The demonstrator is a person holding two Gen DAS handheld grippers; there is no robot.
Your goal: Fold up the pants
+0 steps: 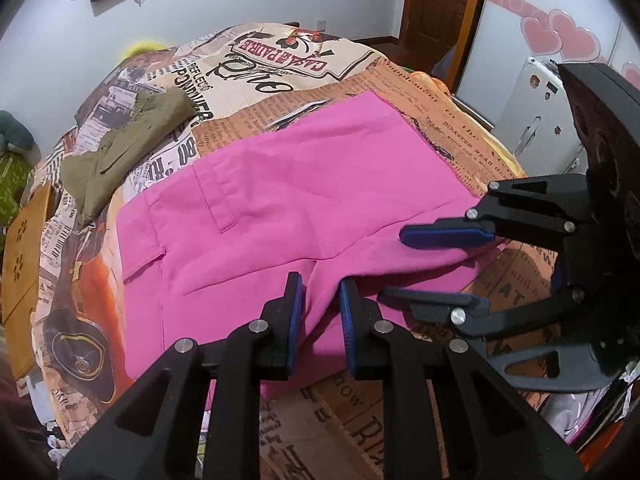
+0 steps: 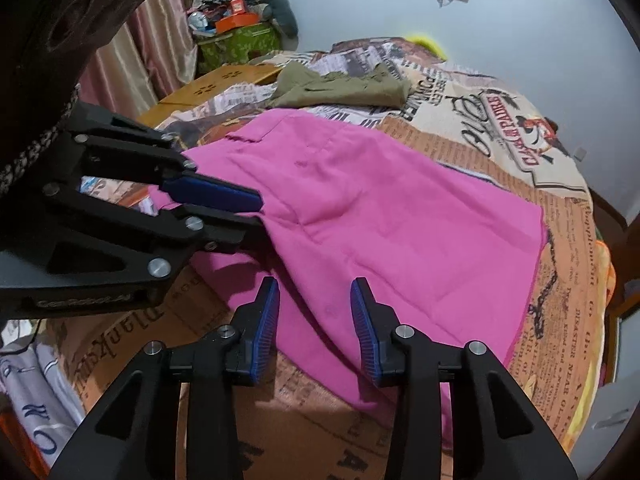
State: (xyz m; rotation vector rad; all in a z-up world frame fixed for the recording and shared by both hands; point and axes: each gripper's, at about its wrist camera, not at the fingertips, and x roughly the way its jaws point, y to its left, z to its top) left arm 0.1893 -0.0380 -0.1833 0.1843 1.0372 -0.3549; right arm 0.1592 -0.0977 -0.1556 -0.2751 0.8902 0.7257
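Note:
Pink pants (image 1: pixel 280 200) lie folded flat on the printed bedspread (image 1: pixel 460 120); they also show in the right wrist view (image 2: pixel 380 208). My left gripper (image 1: pixel 320 312) is open, its blue-padded fingers standing over the near pink edge. It appears from the side in the right wrist view (image 2: pixel 244 216), where pink cloth lies between its fingers. My right gripper (image 2: pixel 314 320) is open over the near pink edge. It shows in the left wrist view (image 1: pixel 404 268), fingers spread, one above and one below the cloth edge.
Folded olive-green pants (image 1: pixel 124 152) lie at the far side of the bed, also in the right wrist view (image 2: pixel 344 84). A wooden stool (image 2: pixel 216 84) and a cluttered green box (image 2: pixel 240 40) stand beyond. A white case (image 1: pixel 540 120) and a door (image 1: pixel 440 0) are on the right.

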